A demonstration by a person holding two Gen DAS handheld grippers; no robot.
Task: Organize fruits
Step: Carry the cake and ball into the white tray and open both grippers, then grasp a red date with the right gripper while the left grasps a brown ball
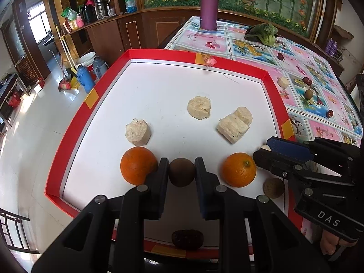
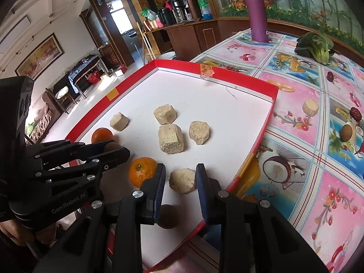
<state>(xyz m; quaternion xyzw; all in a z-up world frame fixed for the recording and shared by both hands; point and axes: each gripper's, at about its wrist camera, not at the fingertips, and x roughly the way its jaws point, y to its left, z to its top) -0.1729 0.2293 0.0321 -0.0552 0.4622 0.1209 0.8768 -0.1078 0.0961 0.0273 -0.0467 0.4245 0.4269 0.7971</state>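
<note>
Inside the tray (image 1: 270, 86), near its front edge, a kiwi (image 1: 181, 172) lies between two oranges (image 1: 138, 165); chunks (image 1: 199, 107) lie behind them toward the middle.

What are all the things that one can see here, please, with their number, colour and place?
tray: one, red rim, white floor, on the table
oranges: two, orange, near side of the tray
chunks: six, beige, five in the tray, one on the cloth
brown fruits: three, two in the tray, one on the cloth
dates: four, dark red, one at the tray's near rim, three on the cloth
greens: one bunch, far on the cloth
flask: one, purple, upright at the far edge
cloth: one, pink and blue fruit pattern, covers the table
left gripper: black, closed on a brown fruit
right gripper: black, fingers beside a chunk, grip unclear
</note>
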